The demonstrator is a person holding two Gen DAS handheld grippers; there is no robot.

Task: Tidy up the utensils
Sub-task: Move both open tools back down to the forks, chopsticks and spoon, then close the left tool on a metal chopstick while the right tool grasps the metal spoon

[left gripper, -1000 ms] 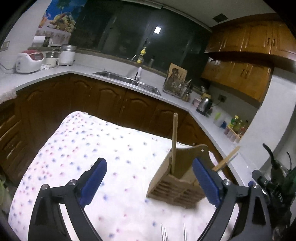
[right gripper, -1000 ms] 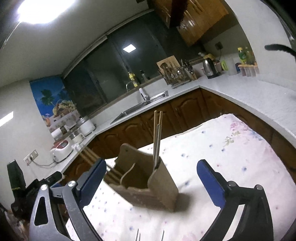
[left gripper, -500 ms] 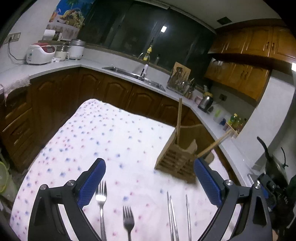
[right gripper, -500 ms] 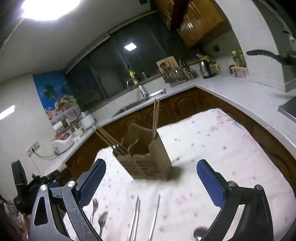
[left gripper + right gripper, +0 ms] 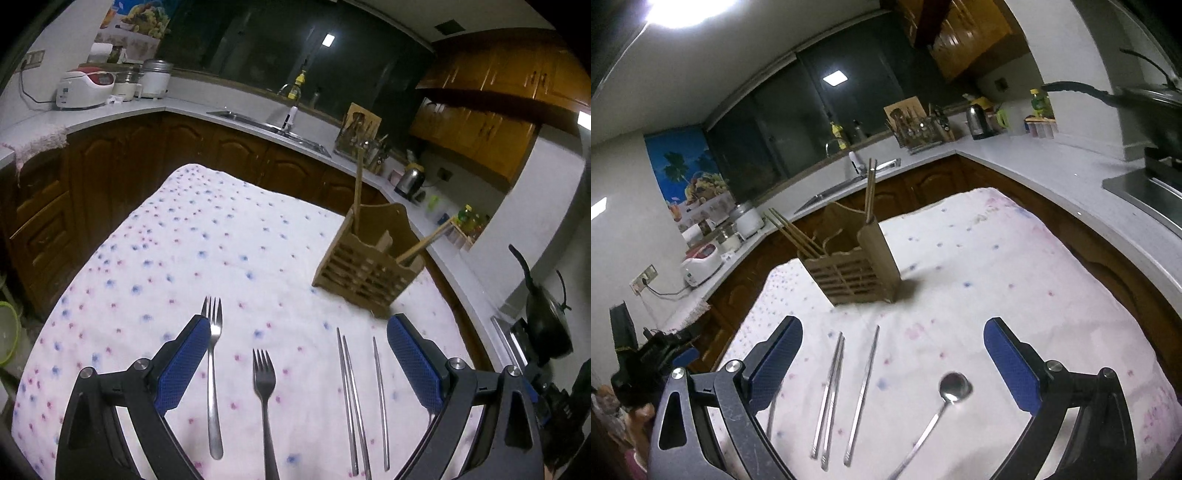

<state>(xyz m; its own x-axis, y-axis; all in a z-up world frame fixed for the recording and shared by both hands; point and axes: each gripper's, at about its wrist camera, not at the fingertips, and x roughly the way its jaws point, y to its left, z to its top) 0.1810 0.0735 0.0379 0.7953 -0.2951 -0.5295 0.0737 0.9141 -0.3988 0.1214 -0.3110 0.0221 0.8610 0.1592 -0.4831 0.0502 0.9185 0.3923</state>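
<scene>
Between wide left claw (image 5: 298, 332): forks (image 5: 263, 384); between wide right claw (image 5: 893, 334): chopsticks (image 5: 862, 391), spoon (image 5: 951, 387).

Middle fork (image 5: 263, 398): handle runs off the bottom edge of the left wrist view.
Steel chopsticks (image 5: 351, 402): near ends of the pair cut by the same bottom edge.
Spoon (image 5: 945, 402): handle leaves the bottom of the right wrist view.
Fork handle (image 5: 771, 415): only a strip shows beside the right claw's (image 5: 892, 354) left finger; its head is hidden.
Wooden holder (image 5: 367, 258): inner compartments too dim to tell which one each wooden chopstick stands in.
Rack on the far counter (image 5: 918, 129): contents too small to name.
Left claw (image 5: 298, 347): finger bases cut off below.
</scene>
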